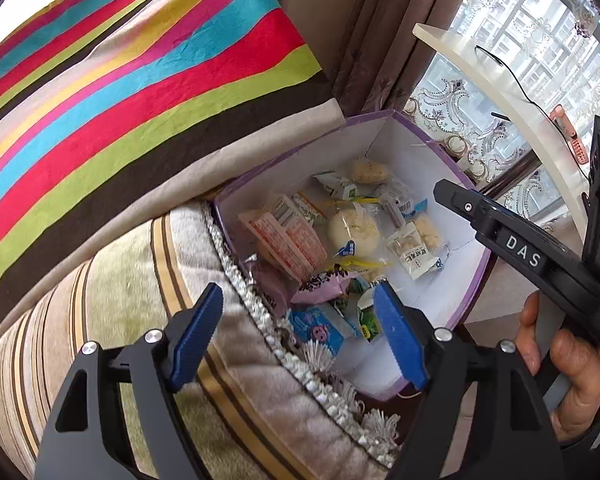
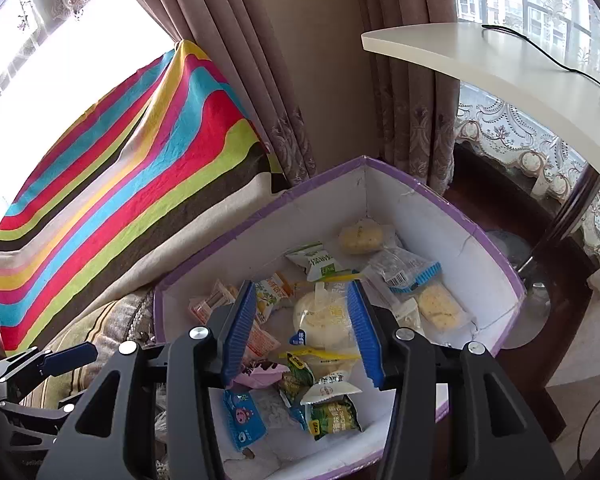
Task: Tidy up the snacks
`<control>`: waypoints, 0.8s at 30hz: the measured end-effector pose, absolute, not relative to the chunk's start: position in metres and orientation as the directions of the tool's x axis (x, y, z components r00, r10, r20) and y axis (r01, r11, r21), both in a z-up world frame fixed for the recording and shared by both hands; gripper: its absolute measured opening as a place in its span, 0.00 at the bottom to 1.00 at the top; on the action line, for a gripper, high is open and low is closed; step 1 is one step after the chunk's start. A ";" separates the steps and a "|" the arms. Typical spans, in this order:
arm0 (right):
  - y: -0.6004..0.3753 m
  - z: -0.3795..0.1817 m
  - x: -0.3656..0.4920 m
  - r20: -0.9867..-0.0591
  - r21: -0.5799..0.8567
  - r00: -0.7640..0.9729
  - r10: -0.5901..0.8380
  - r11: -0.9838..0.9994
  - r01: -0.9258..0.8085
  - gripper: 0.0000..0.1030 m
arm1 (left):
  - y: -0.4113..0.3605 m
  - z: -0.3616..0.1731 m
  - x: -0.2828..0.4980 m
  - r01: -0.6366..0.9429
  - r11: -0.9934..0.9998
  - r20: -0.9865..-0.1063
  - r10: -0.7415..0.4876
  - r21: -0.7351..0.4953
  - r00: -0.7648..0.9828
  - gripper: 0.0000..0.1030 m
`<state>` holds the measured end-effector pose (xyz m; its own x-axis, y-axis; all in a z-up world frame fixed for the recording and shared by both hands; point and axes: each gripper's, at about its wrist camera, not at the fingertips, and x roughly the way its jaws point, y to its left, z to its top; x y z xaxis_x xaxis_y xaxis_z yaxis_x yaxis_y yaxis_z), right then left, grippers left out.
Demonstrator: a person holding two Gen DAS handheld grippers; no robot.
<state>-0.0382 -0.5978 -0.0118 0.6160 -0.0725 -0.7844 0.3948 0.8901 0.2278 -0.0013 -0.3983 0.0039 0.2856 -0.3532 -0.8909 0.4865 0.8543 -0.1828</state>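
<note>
— Where does the box sit?
— Centre-right of the right wrist frame, the pillow at upper left behind it, the shelf at upper right.
— And inside?
— Snack packets lie piled on its floor. The cushion lies at lower left, against the box's side.

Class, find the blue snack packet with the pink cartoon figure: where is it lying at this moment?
In the right wrist view, the blue packet lies in the near left corner of the purple-rimmed box, just below the pink packet.
</note>
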 end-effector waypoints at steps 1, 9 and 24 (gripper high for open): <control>-0.596 -0.013 -0.042 -0.788 0.217 0.610 -0.082 0.891 0.400 0.47 | -0.396 0.004 -0.006 0.487 0.854 -0.888 -0.356 -0.183 0.291 0.76; -0.588 -0.024 -0.058 -0.809 0.205 0.582 -0.079 0.891 0.406 0.48 | -0.400 -0.002 -0.018 0.506 0.850 -0.885 -0.340 -0.145 0.318 0.81; -0.588 -0.032 -0.057 -0.831 0.181 0.550 -0.087 0.893 0.413 0.48 | -0.402 -0.005 -0.015 0.490 0.852 -0.885 -0.362 -0.186 0.294 0.91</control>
<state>-0.0569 -0.5877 -0.0325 0.5501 -0.0867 -0.8306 0.4133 0.8925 0.1805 -0.0146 -0.4020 -0.0047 0.2939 -0.3619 -0.8847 0.4897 0.8519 -0.1858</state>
